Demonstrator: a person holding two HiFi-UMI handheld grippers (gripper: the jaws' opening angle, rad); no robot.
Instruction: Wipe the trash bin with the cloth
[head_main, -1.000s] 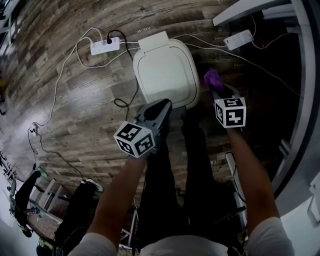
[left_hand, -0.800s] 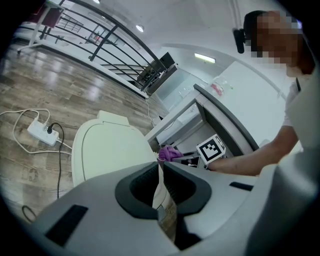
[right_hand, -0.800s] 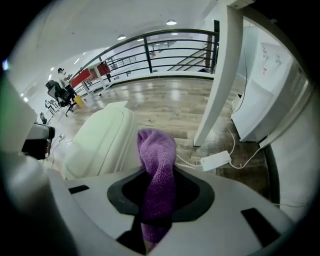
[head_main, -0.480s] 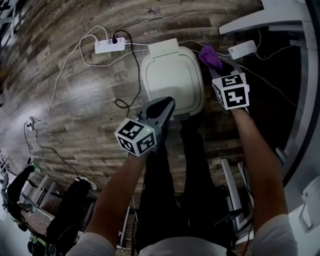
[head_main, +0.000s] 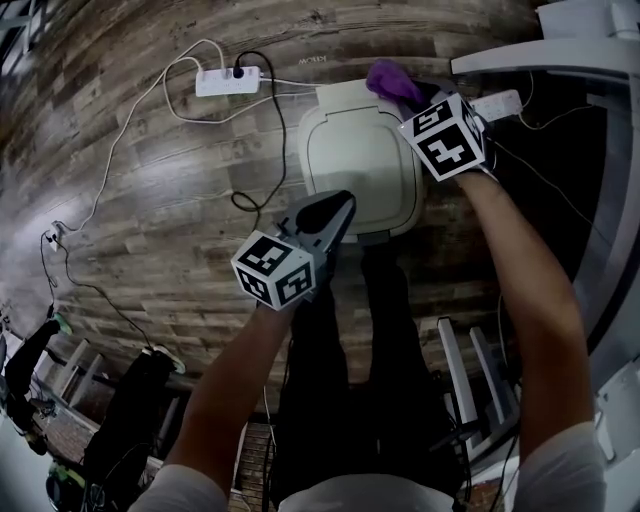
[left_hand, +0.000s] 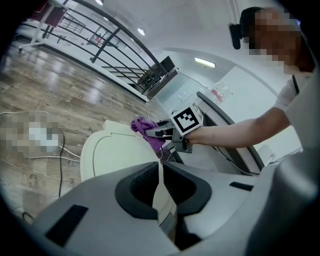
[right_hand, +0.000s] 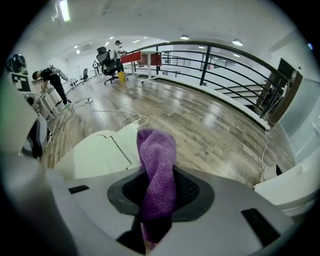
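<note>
The white trash bin (head_main: 360, 160) stands on the wooden floor with its lid down. My left gripper (head_main: 338, 205) is at the bin's near edge. In the left gripper view its jaws (left_hand: 161, 175) are almost together, with a thin pale strip of the bin's edge between the pads. My right gripper (head_main: 415, 100) is shut on the purple cloth (head_main: 393, 82) and holds it at the lid's far right corner. In the right gripper view the cloth (right_hand: 157, 160) sticks out of the jaws above the bin's lid (right_hand: 100, 155).
A white power strip (head_main: 228, 80) with trailing cables (head_main: 110, 170) lies on the floor left of the bin. A second strip (head_main: 497, 103) lies right of it, under white furniture (head_main: 560, 40). The person's legs (head_main: 370, 330) stand just in front of the bin.
My right gripper has carried the purple cloth from the bin's right side up to its far right corner, rolling as it went. The left gripper stays at the bin's near edge.
</note>
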